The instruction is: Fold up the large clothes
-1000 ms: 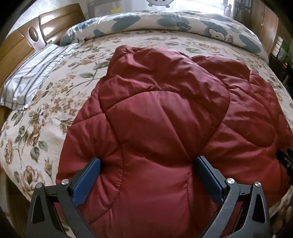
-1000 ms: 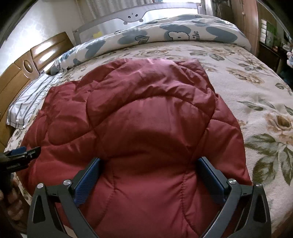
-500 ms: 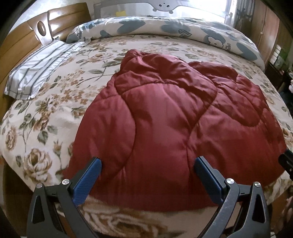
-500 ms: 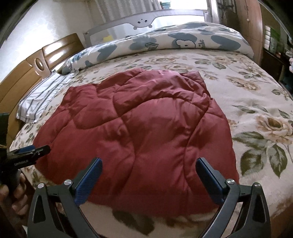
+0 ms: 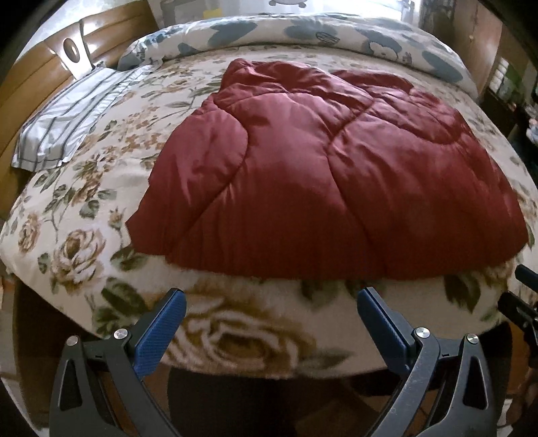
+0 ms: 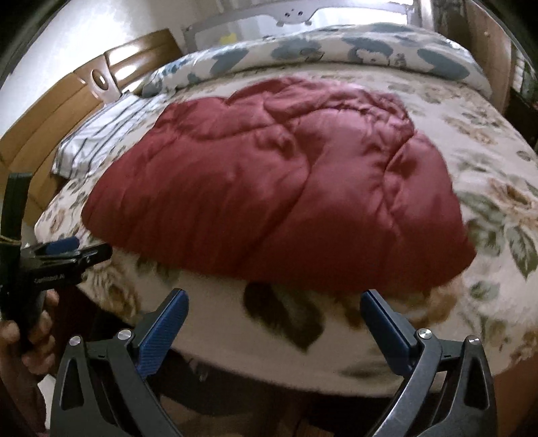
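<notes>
A dark red quilted padded garment (image 5: 319,174) (image 6: 279,195) lies folded into a wide bundle on the floral bed cover (image 5: 235,332), its near hem close to the bed's front edge. My left gripper (image 5: 272,302) hangs open just off that edge, clear of the garment, nothing between its blue pads (image 5: 158,329). My right gripper (image 6: 274,304) is likewise open and empty, short of the garment's right half. In the right wrist view the left gripper (image 6: 64,252) shows at the far left, held by a hand (image 6: 20,346).
A striped pillow (image 5: 70,114) lies at the left by the wooden headboard (image 5: 43,60). A rolled blue-patterned duvet (image 5: 319,33) runs along the far side under a grey rail (image 6: 302,13). Dark furniture (image 5: 504,84) stands at the right.
Both grippers have pulled back from over the red garment to beyond the bed's front edge. They stayed open. The garment stays lying on the bed.
</notes>
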Tool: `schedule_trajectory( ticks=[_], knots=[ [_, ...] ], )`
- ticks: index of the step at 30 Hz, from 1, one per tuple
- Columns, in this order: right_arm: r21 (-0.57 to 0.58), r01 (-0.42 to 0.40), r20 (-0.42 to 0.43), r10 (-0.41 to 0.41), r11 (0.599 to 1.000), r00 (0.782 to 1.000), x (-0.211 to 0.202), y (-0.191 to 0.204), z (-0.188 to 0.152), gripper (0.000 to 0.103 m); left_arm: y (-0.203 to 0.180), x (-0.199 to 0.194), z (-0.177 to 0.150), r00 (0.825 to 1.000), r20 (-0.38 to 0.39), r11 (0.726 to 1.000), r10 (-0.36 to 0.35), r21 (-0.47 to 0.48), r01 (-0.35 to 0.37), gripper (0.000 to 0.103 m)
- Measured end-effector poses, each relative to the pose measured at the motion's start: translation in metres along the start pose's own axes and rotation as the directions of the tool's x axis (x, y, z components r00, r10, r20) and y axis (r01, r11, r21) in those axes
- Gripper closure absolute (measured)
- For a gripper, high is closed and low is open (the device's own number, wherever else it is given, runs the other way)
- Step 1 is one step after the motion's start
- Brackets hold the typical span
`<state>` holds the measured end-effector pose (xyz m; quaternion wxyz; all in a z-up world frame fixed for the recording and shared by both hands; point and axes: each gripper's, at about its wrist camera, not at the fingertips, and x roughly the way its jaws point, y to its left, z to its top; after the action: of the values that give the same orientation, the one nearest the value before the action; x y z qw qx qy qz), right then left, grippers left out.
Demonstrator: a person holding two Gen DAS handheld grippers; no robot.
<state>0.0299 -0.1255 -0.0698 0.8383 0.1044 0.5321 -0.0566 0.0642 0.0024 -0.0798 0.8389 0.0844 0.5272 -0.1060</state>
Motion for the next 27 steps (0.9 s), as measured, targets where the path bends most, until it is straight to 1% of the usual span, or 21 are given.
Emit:
schedule_trajectory(
  ticks=[2, 4, 5, 8, 12, 14, 19, 22, 27],
  knots=[
    [-0.002, -0.009, -0.015, 0.009, 1.000, 1.000, -0.007, 0.003, -0.004, 0.000, -0.002, -0.010, -0.001, 1.000, 0.001, 1.000, 0.010, 0.011, -0.010, 0.001],
    [-0.003, -0.026, -0.006, 0.025, 1.000, 1.000, -0.024, 0.008, -0.004, 0.000, -0.004, -0.024, -0.001, 1.000, 0.011, 1.000, 0.014, 0.027, -0.014, 0.001],
    [-0.003, -0.026, -0.006, 0.025, 1.000, 1.000, -0.024, 0.008, -0.004, 0.000, -0.005, -0.030, -0.003, 1.000, 0.016, 0.999, 0.014, 0.031, -0.014, 0.001],
    [-0.015, -0.038, 0.029, 0.038, 0.999, 0.999, -0.047, 0.014, -0.001, 0.000, -0.009, -0.049, -0.004, 0.999, 0.038, 0.999, 0.000, 0.047, -0.001, 0.001],
    [-0.022, -0.035, 0.067, 0.037, 0.999, 0.997, -0.059, 0.018, 0.006, 0.000, -0.013, -0.063, -0.002, 0.998, 0.067, 0.999, -0.009, 0.048, 0.006, 0.001],
    [-0.018, -0.028, 0.085, 0.030, 0.999, 0.996, -0.057, 0.016, 0.011, 0.000, -0.016, -0.062, 0.002, 0.997, 0.073, 0.999, -0.001, 0.044, -0.003, 0.001],
    [0.011, -0.001, 0.090, 0.000, 1.000, 0.996, -0.040, 0.010, 0.026, 0.000, -0.020, -0.049, 0.017, 0.997, 0.073, 1.000, -0.005, 0.019, 0.004, 0.001],
    [0.017, 0.005, 0.085, -0.006, 1.000, 0.996, -0.032, 0.009, 0.034, 0.000, -0.023, -0.042, 0.025, 0.997, 0.073, 1.000, 0.005, 0.019, -0.006, 0.001],
    [0.025, 0.010, 0.072, -0.012, 1.000, 0.997, -0.022, 0.007, 0.042, 0.000, -0.024, -0.034, 0.033, 0.998, 0.065, 1.000, 0.002, 0.011, -0.003, 0.001]
  ],
)
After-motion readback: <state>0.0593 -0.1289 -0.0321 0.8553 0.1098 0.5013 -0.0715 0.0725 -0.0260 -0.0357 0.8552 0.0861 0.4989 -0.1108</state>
